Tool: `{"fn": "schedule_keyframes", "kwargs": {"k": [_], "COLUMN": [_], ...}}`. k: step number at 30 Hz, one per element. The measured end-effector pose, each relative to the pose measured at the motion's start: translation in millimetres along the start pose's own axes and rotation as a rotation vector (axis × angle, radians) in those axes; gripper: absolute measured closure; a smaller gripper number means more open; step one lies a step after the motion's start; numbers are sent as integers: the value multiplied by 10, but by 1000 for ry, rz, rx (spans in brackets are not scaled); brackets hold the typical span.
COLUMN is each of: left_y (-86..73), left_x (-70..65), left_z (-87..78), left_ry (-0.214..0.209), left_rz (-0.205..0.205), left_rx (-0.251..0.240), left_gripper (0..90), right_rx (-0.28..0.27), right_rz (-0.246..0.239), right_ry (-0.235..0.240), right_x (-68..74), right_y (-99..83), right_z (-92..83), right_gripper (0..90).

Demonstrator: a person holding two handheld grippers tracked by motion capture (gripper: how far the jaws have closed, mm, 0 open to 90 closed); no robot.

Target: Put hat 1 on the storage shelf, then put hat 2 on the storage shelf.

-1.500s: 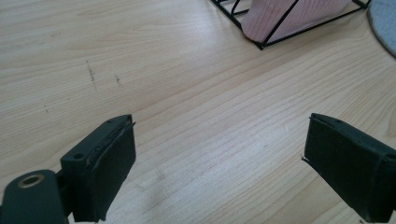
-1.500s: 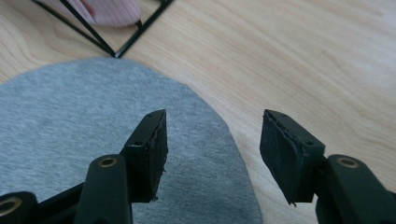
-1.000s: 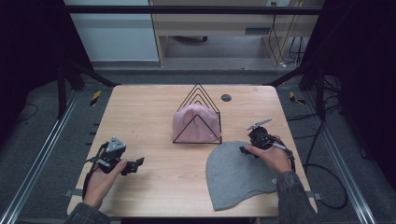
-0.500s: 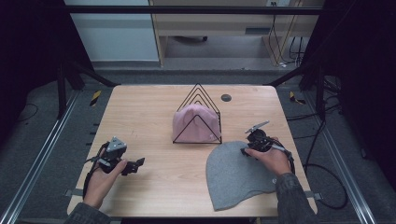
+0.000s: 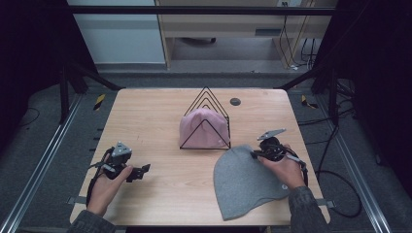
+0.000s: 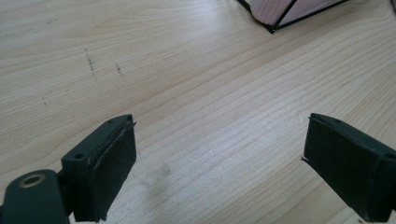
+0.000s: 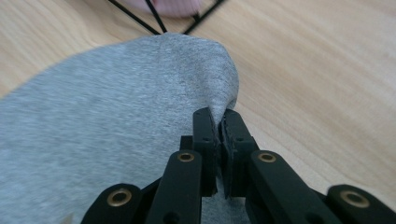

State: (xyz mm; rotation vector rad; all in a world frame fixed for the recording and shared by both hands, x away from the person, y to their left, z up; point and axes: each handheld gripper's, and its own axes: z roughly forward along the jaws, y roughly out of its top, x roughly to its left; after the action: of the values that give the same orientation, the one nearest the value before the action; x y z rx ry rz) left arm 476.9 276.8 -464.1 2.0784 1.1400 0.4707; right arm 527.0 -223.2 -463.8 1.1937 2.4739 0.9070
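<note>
The right gripper (image 5: 257, 154) is sitting at the upper right edge of the grey hat (image 5: 245, 182), and its jaws have just been closing: in the right gripper view they are pinching a fold of the grey knit tight between the pads, right gripper (image 7: 220, 122) clamped on the grey hat (image 7: 116, 116). The hat itself is lying flat on the wooden table (image 5: 160, 121), at the near right part of it, its rounded top pointing toward the wire rack (image 5: 206, 104). That black wire rack is standing just beyond the hat, mid-table, and a pink hat (image 5: 203, 128) is resting inside it. Over on the left, the left gripper (image 5: 138, 171) is hovering low over bare wood, well apart from both hats. In the left gripper view its jaws are standing wide apart with nothing between them, only table grain underneath.
</note>
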Motion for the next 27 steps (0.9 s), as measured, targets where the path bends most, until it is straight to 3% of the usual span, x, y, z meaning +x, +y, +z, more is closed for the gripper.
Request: {"fn": "schedule_keyframes", "kwargs": {"k": [7,16,21,27], "left_y": [1,-1,-2,-4], "left_x": [-7,-12,-22,-24], "left_z": [4,9,13,11], "left_ry": [-5,-6,-10,-12], "left_rz": [2,5,5,7], "left_rx": [3,6,9,10], "left_gripper": [86,86,86,86], "right_rx": [-81,-145,-214,-261], "right_rz": [-31,-39,-88,-140], "right_ry": [23,41,60,71], "right_x": [97,142,286,432], "right_y": [75,109,211,354], "right_z": [-273,-463,-758,-969], "right_gripper": [860,861,861,862]}}
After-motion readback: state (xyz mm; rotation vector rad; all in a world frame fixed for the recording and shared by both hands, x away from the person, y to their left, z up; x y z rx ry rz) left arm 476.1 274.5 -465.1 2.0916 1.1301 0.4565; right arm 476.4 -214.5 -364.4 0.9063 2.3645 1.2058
